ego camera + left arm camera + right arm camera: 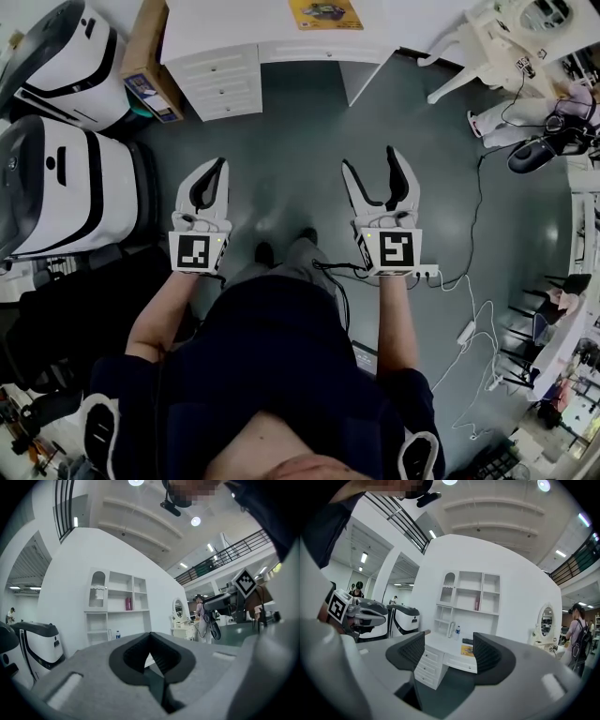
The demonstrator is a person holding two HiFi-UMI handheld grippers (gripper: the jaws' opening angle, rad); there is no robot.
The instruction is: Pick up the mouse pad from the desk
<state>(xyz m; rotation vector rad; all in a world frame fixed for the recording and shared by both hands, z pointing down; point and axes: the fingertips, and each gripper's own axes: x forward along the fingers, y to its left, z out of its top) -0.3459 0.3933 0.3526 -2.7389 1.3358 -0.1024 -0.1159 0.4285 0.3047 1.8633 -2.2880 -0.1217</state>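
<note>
**Grippers.** My right gripper (370, 161) stands with its jaws wide apart and holds nothing. In the right gripper view both pads are bare and only the room shows through the gap. My left gripper (219, 165) has its jaws tip to tip, closed on nothing. Both point level, out over the floor (281, 141), toward the desk (225, 23).

**Mouse pad.** The yellow mouse pad (325, 13) lies flat on the desk top, well ahead of both grippers and touched by neither. All the floor in front of the desk lies between it and my tips.

**Bearing.** In the head view the pad sits ahead of the right gripper and a little to its left. From the left gripper it is ahead and well to the right. The right gripper view shows the pad (468, 649) inside the jaw gap, close to the right-hand jaw. The left gripper view does not show it at all. I judge the right hand the nearer and better lined up, and it is the one already open.

**Long axis.** The frame edge cuts the pad off in the head view, and it is small in the right gripper view. I cannot settle which way its long side runs.

**Assessment.** The pick is not yet begun. The next move calls for a straight advance of the right gripper to the desk edge, then a low entry to catch the pad's near edge. A thin flat pad may slide away instead of lifting.
</note>
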